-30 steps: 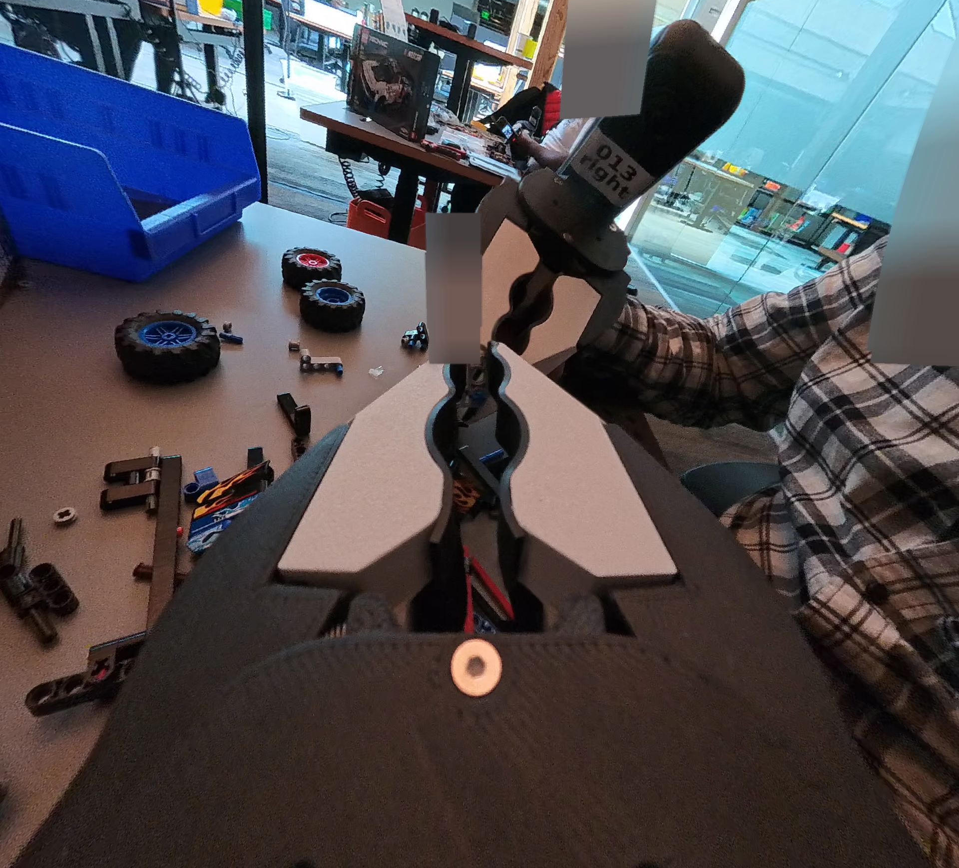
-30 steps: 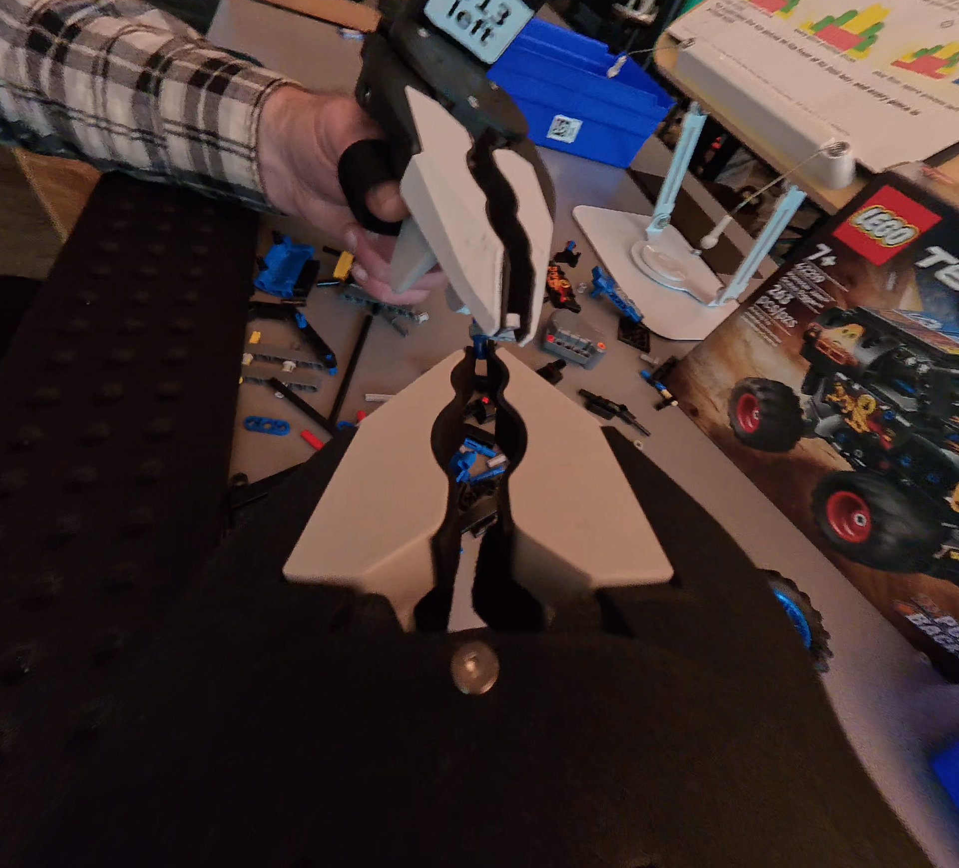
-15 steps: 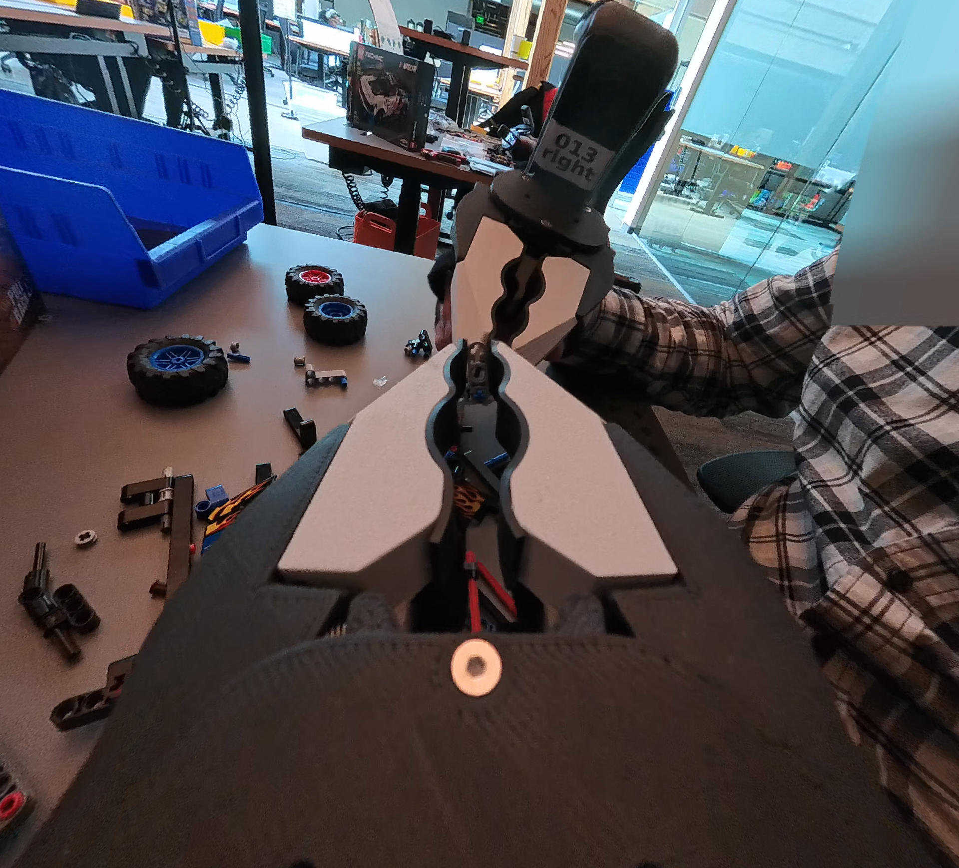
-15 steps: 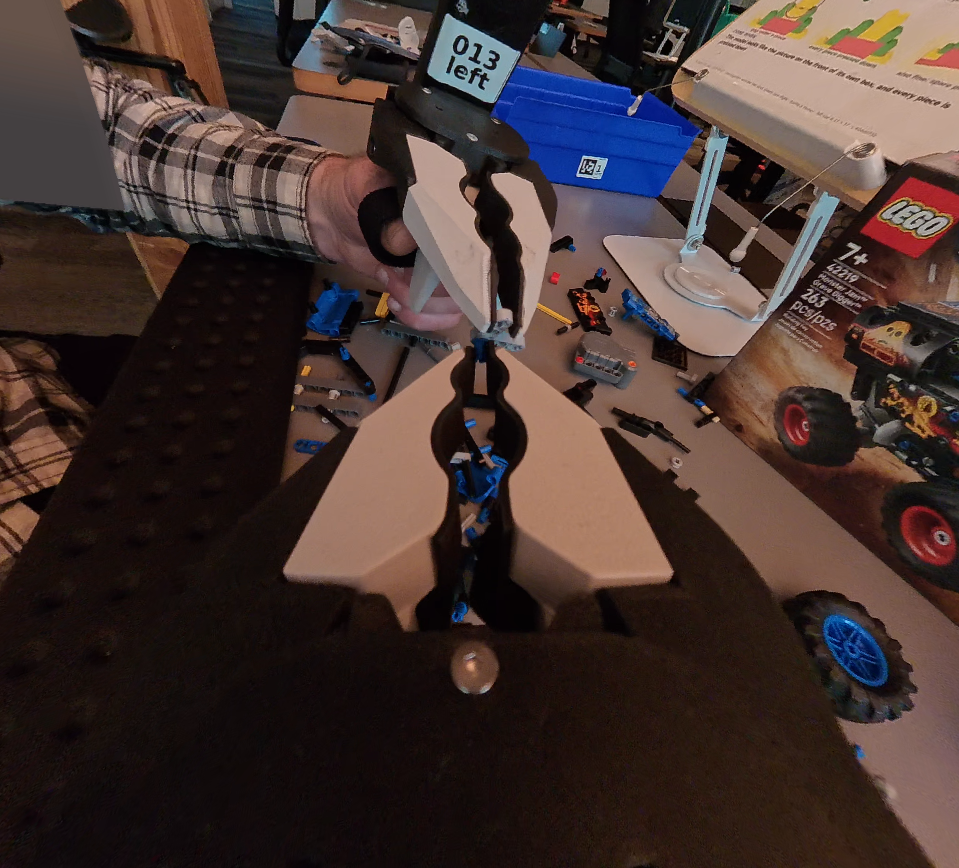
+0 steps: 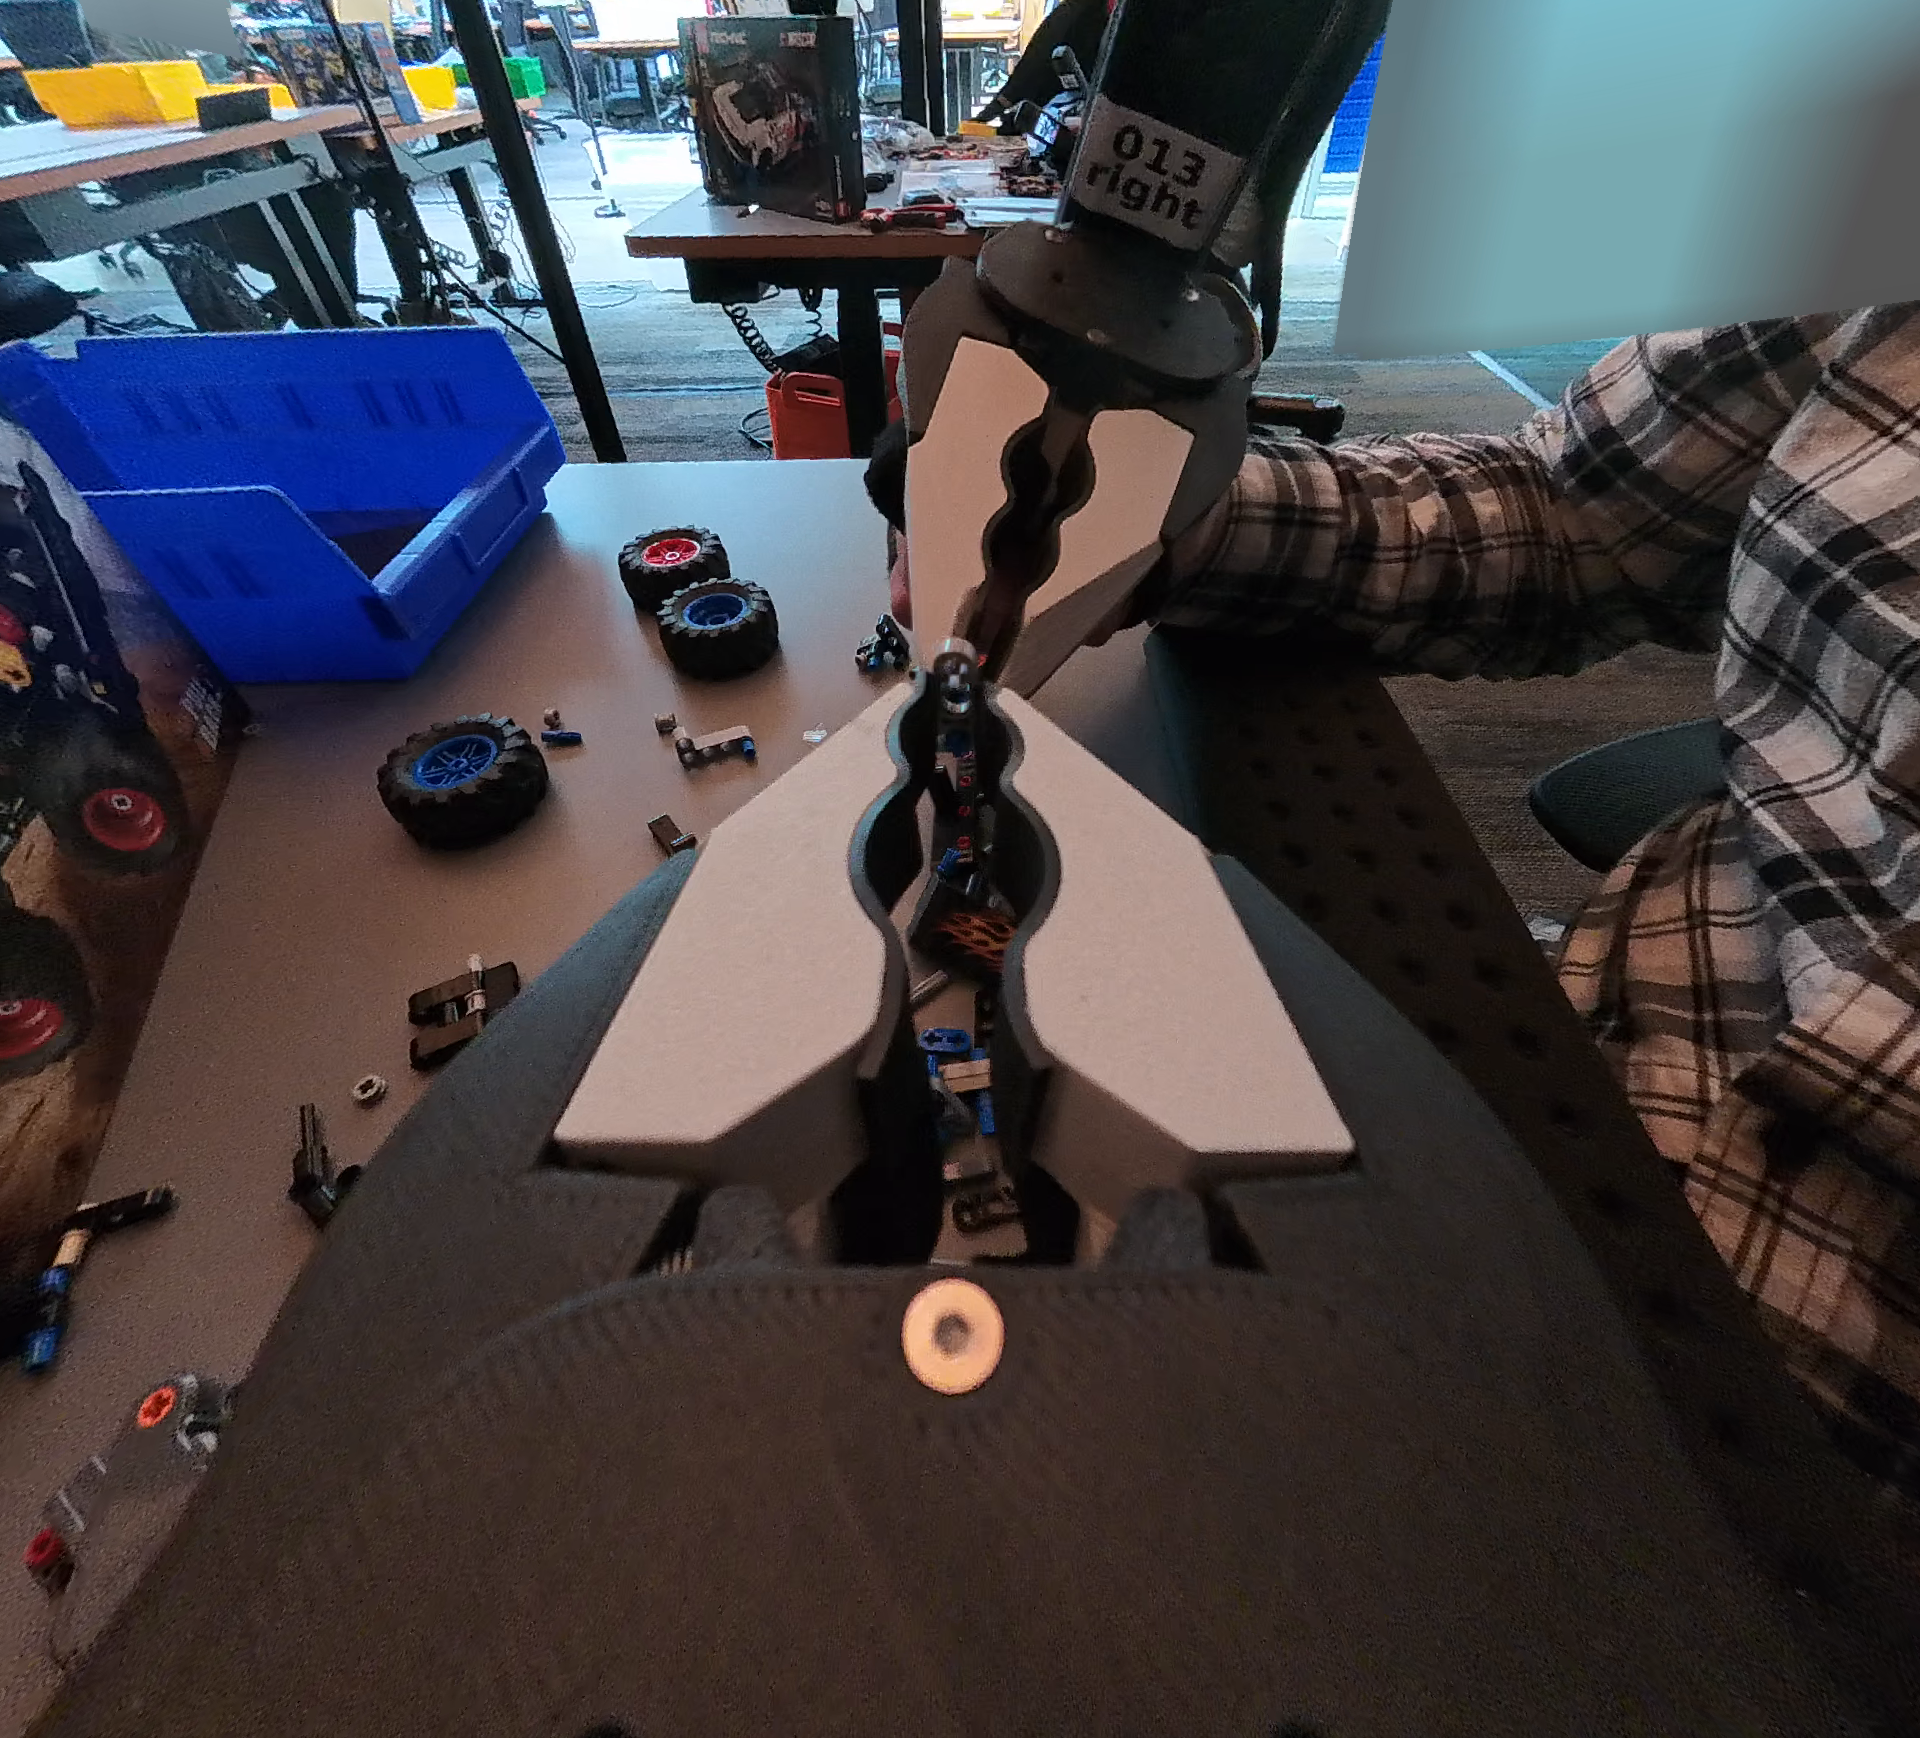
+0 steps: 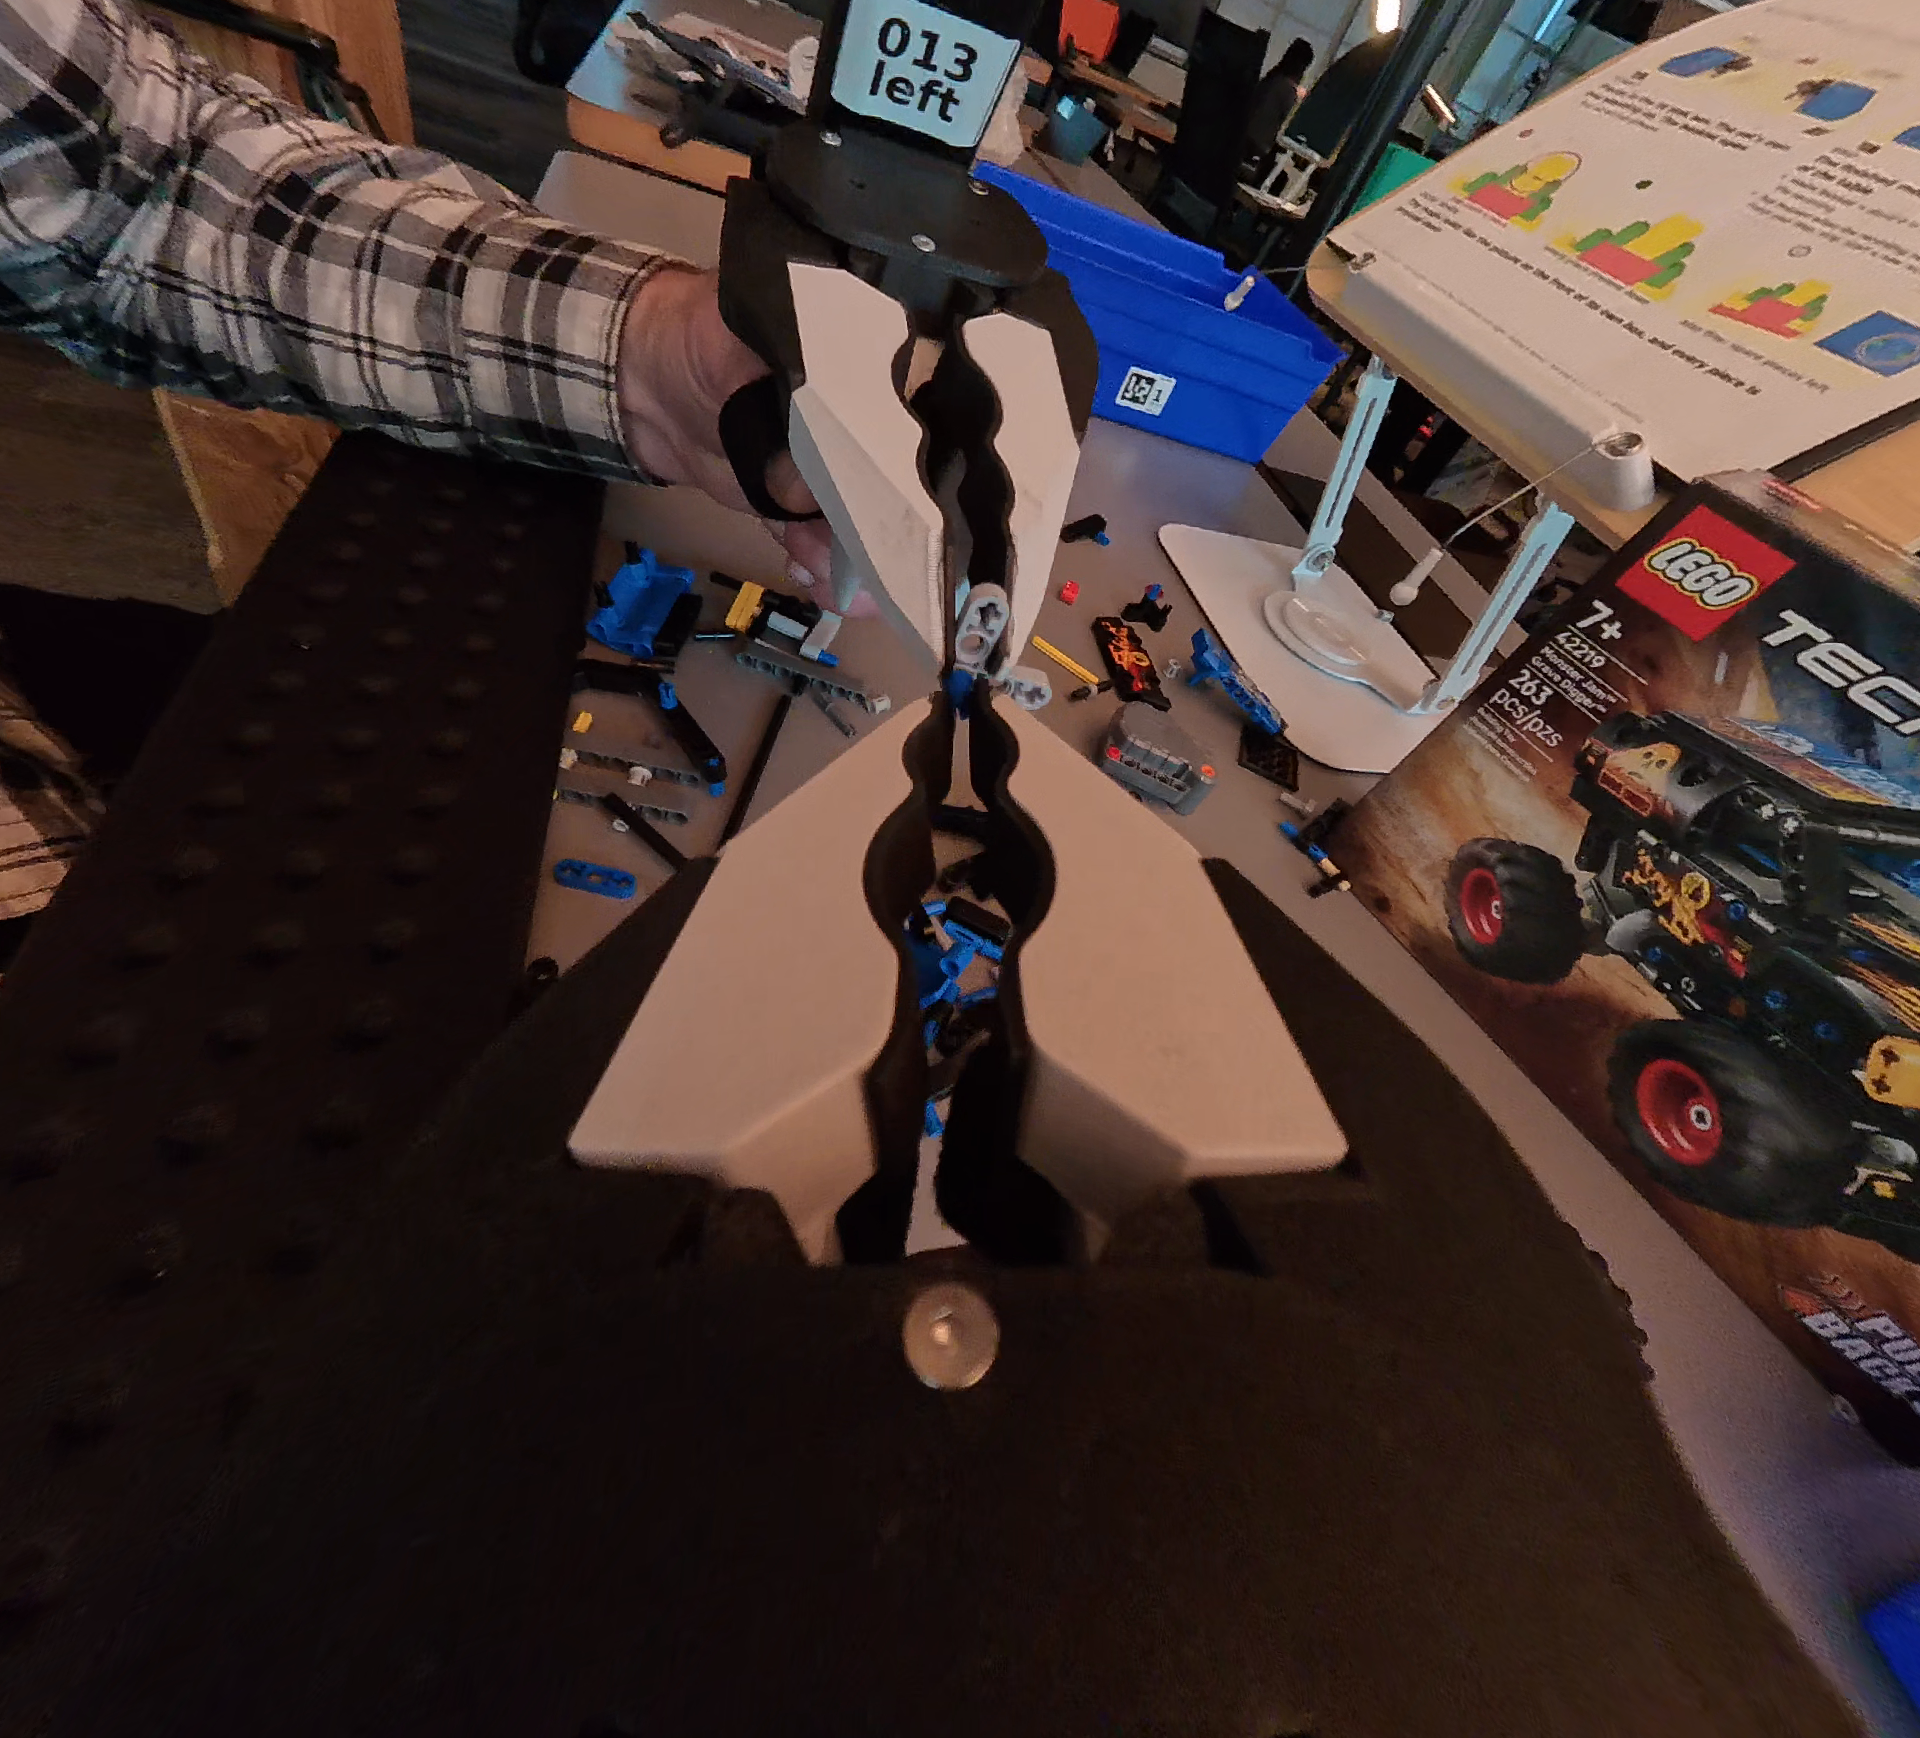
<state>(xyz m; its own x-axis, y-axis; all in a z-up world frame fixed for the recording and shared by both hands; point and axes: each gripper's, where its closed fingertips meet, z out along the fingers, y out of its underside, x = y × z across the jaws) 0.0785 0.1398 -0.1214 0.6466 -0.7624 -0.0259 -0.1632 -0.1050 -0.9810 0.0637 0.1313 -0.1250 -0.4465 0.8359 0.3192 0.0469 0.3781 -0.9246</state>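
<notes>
We hold the left gripper [image 5: 953,686] and the right gripper [image 6: 961,696] tip to tip above the grey table [image 5: 312,909], each pointing at the other. The left gripper's jaws are pinched nearly together on a small light-grey connector piece [image 6: 982,628], which stands upright just past its fingertips. The right gripper's jaws are likewise narrowed to a slit, and a small blue pin [image 6: 961,686] sits at its tips, touching the underside of the grey connector; from here we think the right gripper is clamping that pin, though the view is tight and dim.

Below the tips the table is strewn with loose building parts. Toward the far edge, beside the blue storage bin [image 5: 291,483], lie three toy wheels: a red-hubbed wheel [image 5: 673,558] touching a blue-hubbed wheel [image 5: 717,623], and another blue-hubbed wheel [image 5: 462,779] a little apart. Along the table's right edge, as the right wrist view shows it, stands the printed toy-truck box [image 6: 1662,909], with a white stand [image 6: 1320,628] carrying an instruction board [image 6: 1621,254] behind it. A plaid-sleeved hand [image 6: 686,400] grips the left tool's handle; a grey ribbed block [image 6: 1153,758] and a black flame-printed panel [image 6: 1127,644] lie near the middle.
</notes>
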